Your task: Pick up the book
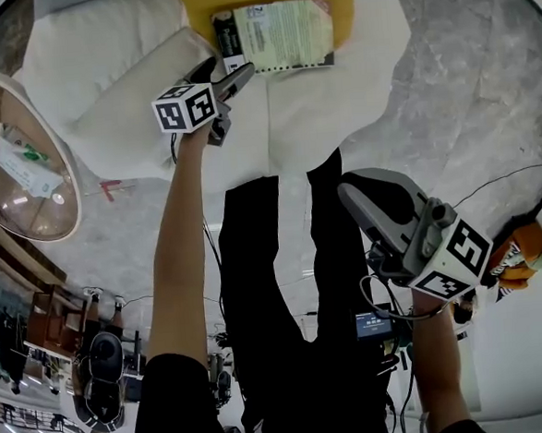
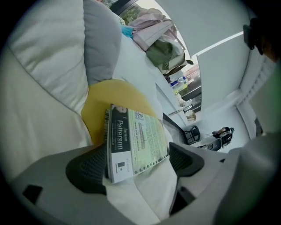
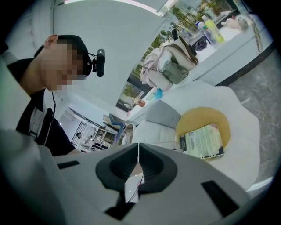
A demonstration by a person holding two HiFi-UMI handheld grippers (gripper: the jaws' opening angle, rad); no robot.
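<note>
The book, a paperback with a pale green cover and a dark spine, lies flat on a round yellow cushion on a white sofa. My left gripper reaches down to the book's near left corner. In the left gripper view the book lies between the wide-open jaws of this gripper. Its spine corner sits close to the left pad, while the right pad stands apart from it. My right gripper hangs back over the floor, shut and empty, and its view shows the book far off.
A grey pillow leans at the sofa's back beside the cushion. A round glass-topped table stands to the left on the marble floor. Bags are piled behind the sofa. The person's black trousers fill the lower middle.
</note>
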